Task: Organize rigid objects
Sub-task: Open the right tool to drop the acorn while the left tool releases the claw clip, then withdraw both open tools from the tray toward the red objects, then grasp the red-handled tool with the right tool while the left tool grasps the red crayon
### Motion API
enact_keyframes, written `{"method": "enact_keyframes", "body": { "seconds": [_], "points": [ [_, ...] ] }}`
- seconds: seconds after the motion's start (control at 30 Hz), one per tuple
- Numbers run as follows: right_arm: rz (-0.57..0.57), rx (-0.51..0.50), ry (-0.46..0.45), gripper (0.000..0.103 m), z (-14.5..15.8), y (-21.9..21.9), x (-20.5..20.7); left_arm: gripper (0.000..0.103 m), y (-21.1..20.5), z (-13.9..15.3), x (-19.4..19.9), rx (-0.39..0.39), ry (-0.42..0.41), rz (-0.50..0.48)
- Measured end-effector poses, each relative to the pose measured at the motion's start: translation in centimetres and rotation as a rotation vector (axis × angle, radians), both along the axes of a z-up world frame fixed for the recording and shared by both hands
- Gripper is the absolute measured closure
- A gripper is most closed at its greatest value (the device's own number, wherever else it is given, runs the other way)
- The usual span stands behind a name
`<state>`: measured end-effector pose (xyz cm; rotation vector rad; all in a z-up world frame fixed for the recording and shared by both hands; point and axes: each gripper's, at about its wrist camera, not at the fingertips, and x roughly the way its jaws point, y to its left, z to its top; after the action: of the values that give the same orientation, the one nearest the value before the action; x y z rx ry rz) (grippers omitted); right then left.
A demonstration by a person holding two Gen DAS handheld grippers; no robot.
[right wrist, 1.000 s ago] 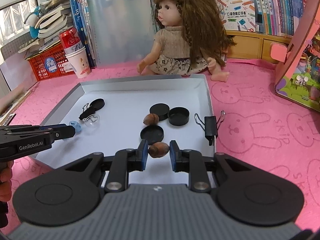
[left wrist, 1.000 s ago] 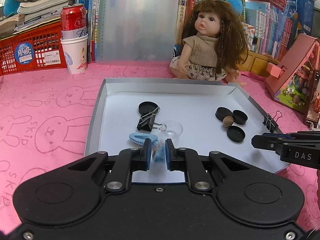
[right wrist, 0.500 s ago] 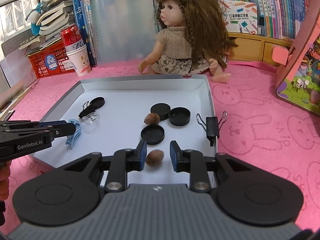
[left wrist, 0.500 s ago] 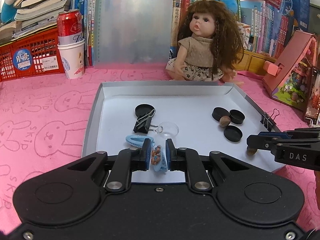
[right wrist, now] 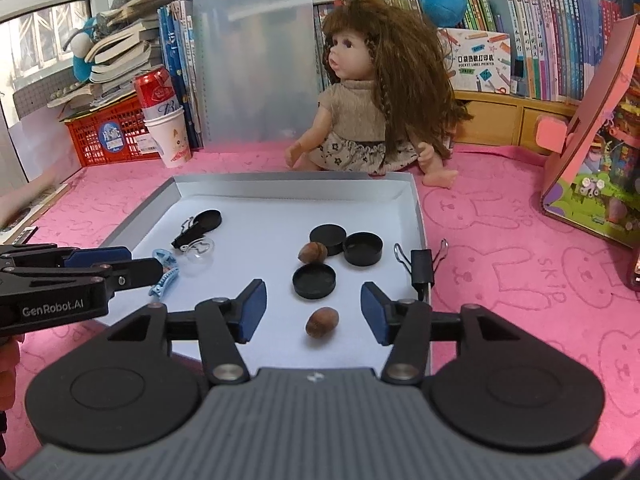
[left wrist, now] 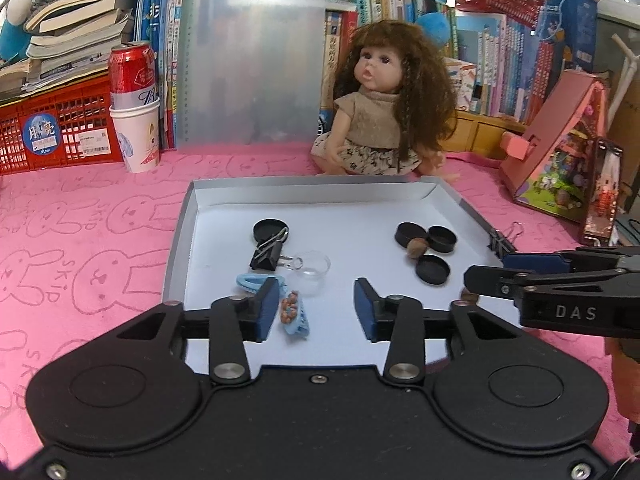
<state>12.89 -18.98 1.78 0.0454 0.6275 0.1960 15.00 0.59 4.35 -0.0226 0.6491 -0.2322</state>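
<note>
Bright, sharp, fisheye-warped edges.

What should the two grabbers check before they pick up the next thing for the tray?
1. Left gripper let go of the blue hair clip: ok, jaws opening, clip lies on the tray.
2. Right gripper let go of the near nut: ok, jaws opening, nut lies free between them.
3. Nut resting still: cannot tell.
4. Clip clear of the left pad: cannot tell, very close.
5. Everything inside the tray: not ok, a black binder clip sits at its right rim.
6. Grippers apart from each other: ok.
</note>
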Motion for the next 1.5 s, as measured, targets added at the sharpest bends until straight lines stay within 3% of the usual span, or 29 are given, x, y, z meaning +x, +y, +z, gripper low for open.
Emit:
{"method": "enact_keyframes", "body": {
  "seconds": [0.33,0.53,0.87,1.1,1.5],
  "points": [
    [-0.025,-0.024,-0.088,0.018,1.2,0.1,-3.6,0.038,0.4,1.1,-3.9,-0.025,-0.058,-0.019],
    [-0.089,-0.056,-0.147,0.013,1.0,-0.1,-7.0,0.030,0.6,0.5,-7.2,-0.042,-0.089,-0.005],
    [-0.172,-0.100,-0.129,0.008,-1.6,-0.6,-10.0,0.025,0.5,-2.7,-9.8,-0.005,-0.068,0.034],
    [-0.210,-0.099,-0.080,0.007,-3.7,-1.1,-10.5,0.025,0.4,-4.0,-8.8,0.005,-0.039,0.077],
    [-0.184,-0.105,-0.047,0.011,-4.5,-1.0,-10.6,0.027,0.1,-4.9,-7.5,0.020,-0.025,0.106]
  ]
}}
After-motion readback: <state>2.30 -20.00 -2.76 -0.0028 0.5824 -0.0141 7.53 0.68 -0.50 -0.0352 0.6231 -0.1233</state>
